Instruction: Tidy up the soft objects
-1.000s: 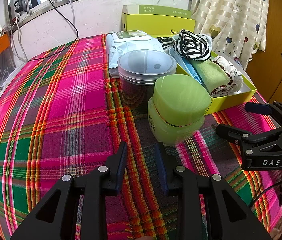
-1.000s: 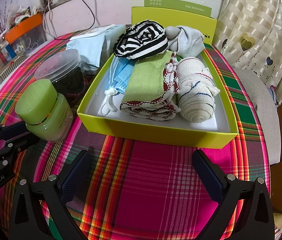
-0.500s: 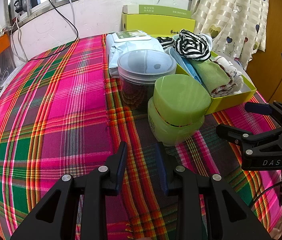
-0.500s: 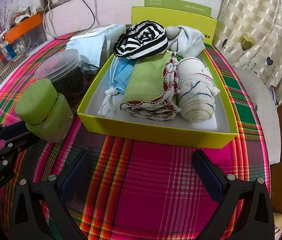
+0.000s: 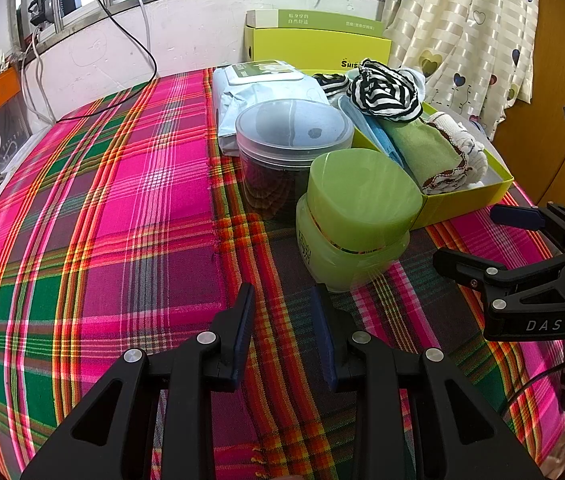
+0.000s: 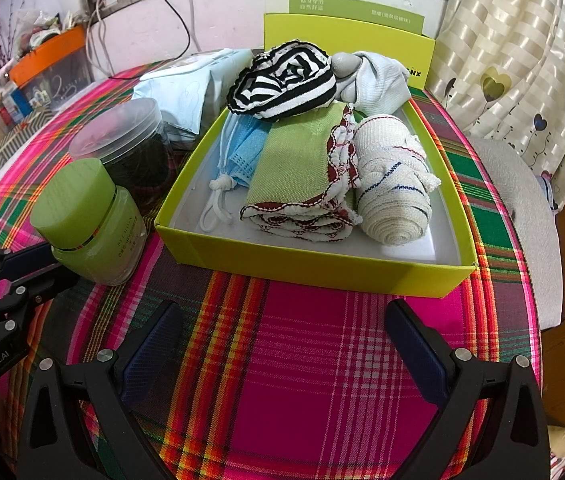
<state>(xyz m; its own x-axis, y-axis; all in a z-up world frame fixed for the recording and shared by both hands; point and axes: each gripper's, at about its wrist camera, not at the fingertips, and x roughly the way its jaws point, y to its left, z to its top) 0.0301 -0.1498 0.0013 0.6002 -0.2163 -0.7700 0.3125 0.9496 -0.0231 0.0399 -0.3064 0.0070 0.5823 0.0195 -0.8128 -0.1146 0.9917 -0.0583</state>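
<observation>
Trouble here would mostly come from the hard jars beside the box. The left claw [image 5: 282, 300] stands half-closed on nothing, and the green jar [image 5: 356, 216] sits just ahead of its tips, touching the lime box [image 6: 314, 266]; a reach past it could knock it against the clear dark-filled jar [image 5: 290, 160] behind. The right claw [image 6: 282, 320] gapes wide, empty, above the plaid surface [image 6: 302, 380], with the box straight ahead. Inside lie the green cloth [image 6: 298, 164], rolled white cloth [image 6: 394, 196], blue mask [image 6: 242, 148], striped fabric [image 6: 286, 80] and a pale sock [image 6: 378, 80]. The striped piece is heaped high; a careless grab might drag it, or the mask's loops, over the rim.
</observation>
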